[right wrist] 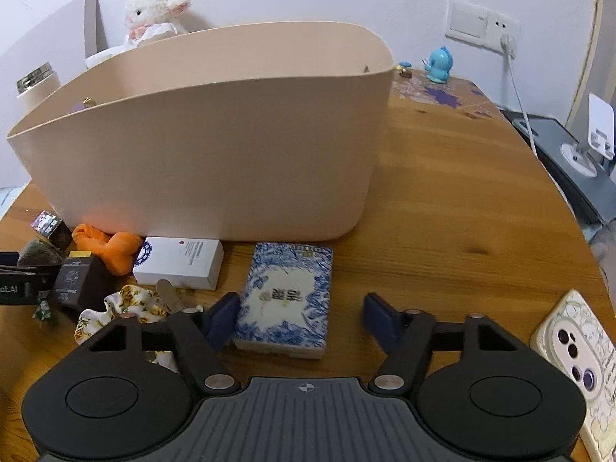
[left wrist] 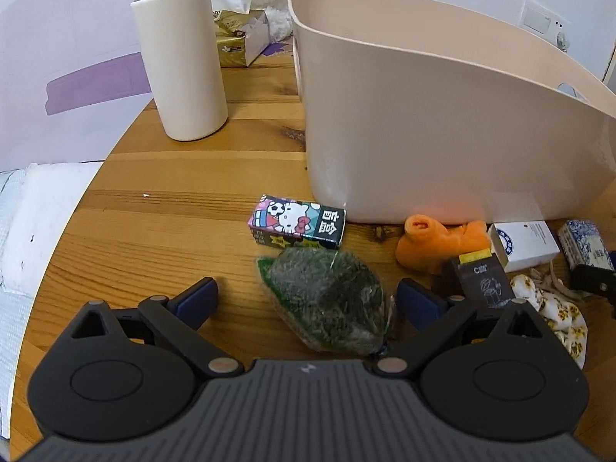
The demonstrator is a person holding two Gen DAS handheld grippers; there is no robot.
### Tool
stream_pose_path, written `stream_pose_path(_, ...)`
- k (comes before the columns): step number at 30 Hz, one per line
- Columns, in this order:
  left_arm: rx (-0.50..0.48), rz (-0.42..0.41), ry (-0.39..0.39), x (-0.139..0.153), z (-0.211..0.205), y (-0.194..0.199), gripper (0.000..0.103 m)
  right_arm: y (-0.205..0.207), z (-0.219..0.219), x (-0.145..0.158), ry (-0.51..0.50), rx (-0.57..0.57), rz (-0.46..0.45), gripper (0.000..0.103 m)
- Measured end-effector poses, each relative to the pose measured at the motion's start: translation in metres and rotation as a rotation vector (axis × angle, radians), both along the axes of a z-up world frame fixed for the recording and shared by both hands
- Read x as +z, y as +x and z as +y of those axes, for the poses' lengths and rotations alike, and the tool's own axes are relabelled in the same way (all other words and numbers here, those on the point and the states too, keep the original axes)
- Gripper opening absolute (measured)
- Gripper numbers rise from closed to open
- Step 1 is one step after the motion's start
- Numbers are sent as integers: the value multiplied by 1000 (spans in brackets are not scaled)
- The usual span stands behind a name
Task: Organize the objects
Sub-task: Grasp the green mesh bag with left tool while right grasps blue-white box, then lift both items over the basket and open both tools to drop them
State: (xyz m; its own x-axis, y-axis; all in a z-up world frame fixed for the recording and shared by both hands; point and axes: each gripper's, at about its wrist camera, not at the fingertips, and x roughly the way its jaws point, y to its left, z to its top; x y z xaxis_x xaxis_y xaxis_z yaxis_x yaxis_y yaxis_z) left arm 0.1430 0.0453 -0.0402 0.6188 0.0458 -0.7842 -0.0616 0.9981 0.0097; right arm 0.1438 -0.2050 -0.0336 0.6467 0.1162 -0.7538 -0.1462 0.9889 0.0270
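Left wrist view, green packet [left wrist: 327, 300] between spread jaws, untouched

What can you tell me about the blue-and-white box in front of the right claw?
The blue-and-white box is a small rectangular carton with blue floral print around a pale centre panel bearing dark characters. It lies flat on the wooden table, between the open fingers of the right claw, just in front of the beige bin.

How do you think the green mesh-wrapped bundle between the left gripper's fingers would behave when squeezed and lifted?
The green bundle looks soft and irregular, so it probably compresses rather than resists. It seems light. Its loose wrapping may slip between the open left gripper's fingers.
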Motion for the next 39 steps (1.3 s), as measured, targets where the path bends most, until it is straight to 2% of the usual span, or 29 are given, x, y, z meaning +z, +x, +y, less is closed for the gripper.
stream_pose_path(2,-1,-9,0,2,0,-1,91,0,2,1,-7,2,-4,57)
stream_pose_path(4,-1,-18,-2,4,2,-3,77,-2,3,2,-13,3,-8,43)
stream_pose_path(6,8,-25,-5,7,5,-5,64,-4,3,3,-11,0,-7,43)
stream_pose_path(8,9,-24,-11,9,8,-6,59,-6,1,4,-6,-1,-5,43)
stream_pose_path(9,3,-27,-9,9,8,-7,51,-8,1,5,-8,-1,-5,43)
stream_pose_path(13,-10,-26,-26,10,10,-12,43,-16,-1,9,-9,0,-19,42)
stream_pose_path(16,-23,-28,-41,13,10,-18,42,-25,-6,19,9,1,-35,42)
stream_pose_path(21,-48,-77,-47,35,10,-38,41,-42,-14,48,57,4,-89,42)
stream_pose_path(28,-64,-240,-47,95,12,-58,41,-51,-24,108,109,10,-242,42)
stream_pose_path(33,-82,-331,-12,128,3,-41,41,-32,-22,136,110,14,-320,42)
stream_pose_path(36,-56,-365,25,137,-5,-21,41,-14,-17,146,103,24,-335,42)
stream_pose_path(39,-71,-370,43,139,-16,6,41,7,-10,149,91,30,-333,42)
